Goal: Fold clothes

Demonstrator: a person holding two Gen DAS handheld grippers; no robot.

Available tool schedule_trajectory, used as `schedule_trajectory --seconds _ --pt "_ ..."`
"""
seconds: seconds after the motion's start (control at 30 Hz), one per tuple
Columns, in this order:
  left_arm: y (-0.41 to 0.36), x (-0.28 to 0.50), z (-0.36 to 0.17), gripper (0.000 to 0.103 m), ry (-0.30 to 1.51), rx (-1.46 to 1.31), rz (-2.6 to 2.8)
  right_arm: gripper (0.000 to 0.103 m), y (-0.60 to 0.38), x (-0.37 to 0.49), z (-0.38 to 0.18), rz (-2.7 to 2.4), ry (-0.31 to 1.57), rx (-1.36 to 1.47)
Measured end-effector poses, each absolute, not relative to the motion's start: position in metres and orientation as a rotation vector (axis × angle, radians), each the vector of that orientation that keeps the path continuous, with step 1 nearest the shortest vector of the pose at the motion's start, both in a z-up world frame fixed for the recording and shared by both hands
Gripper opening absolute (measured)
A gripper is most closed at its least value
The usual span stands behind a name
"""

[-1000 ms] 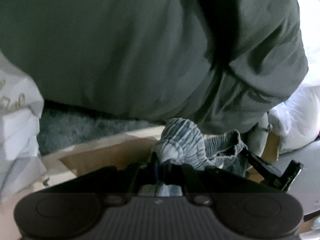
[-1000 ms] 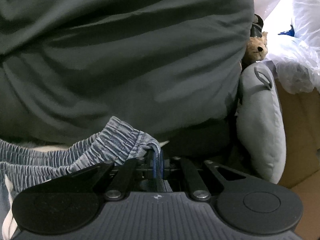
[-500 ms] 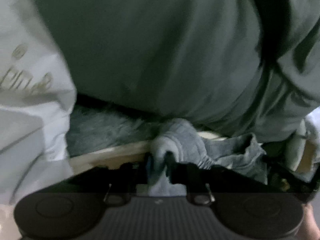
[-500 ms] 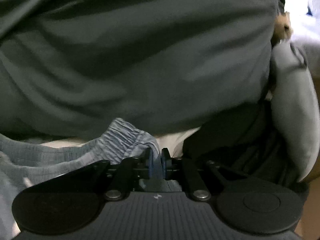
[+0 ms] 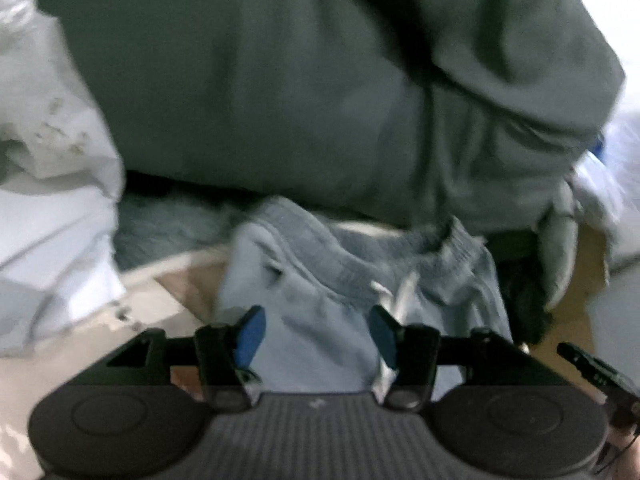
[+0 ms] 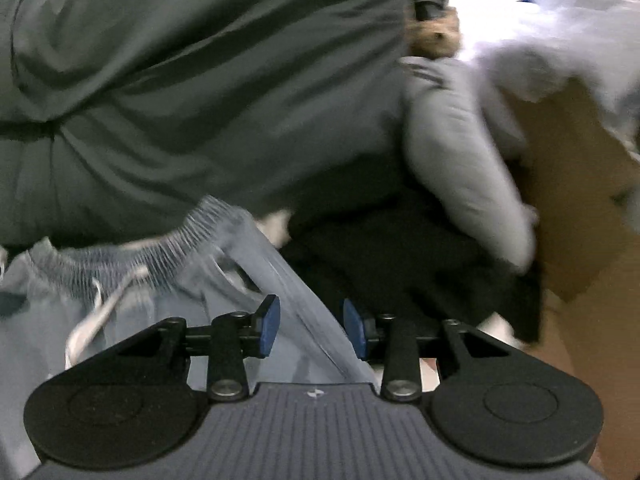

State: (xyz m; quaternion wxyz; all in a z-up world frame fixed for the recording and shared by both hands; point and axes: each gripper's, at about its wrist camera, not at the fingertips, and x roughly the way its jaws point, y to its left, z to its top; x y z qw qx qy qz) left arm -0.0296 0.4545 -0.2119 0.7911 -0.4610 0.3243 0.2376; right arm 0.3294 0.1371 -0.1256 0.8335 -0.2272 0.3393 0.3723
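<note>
Light blue shorts with a ribbed elastic waistband and a white drawstring lie in front of both grippers; they also show in the right wrist view. My left gripper is open, its blue pads apart over the shorts' left side. My right gripper is open, with the shorts' right edge lying between its pads. The cloth rests loose, held by neither. Both views are blurred.
A person's dark grey-green top fills the upper half of both views, close ahead. White cloth lies at left. A grey cushion, black fabric, a cardboard box and a teddy bear are at right.
Both grippers have opened and let go of the shorts' waistband. The shorts have dropped and spread flat in front of them.
</note>
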Motion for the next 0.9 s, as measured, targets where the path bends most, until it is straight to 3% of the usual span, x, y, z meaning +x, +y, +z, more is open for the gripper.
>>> schedule_trajectory --seconds 0.4,0.57,0.67,0.9 --pt "0.382 0.008 -0.181 0.061 0.816 -0.867 0.401 0.052 -0.032 0.235 -0.021 0.626 0.746 -0.350" --pt "0.342 0.031 -0.147 0.062 0.828 -0.775 0.325 0.052 -0.090 0.194 0.002 0.593 0.756 -0.350" --pt "0.314 0.044 -0.128 0.069 0.845 -0.738 0.260 0.052 -0.129 0.169 0.014 0.567 0.749 -0.301" --pt "0.233 0.078 -0.096 0.070 0.913 -0.628 0.104 0.055 -0.204 0.118 0.015 0.478 0.748 -0.200"
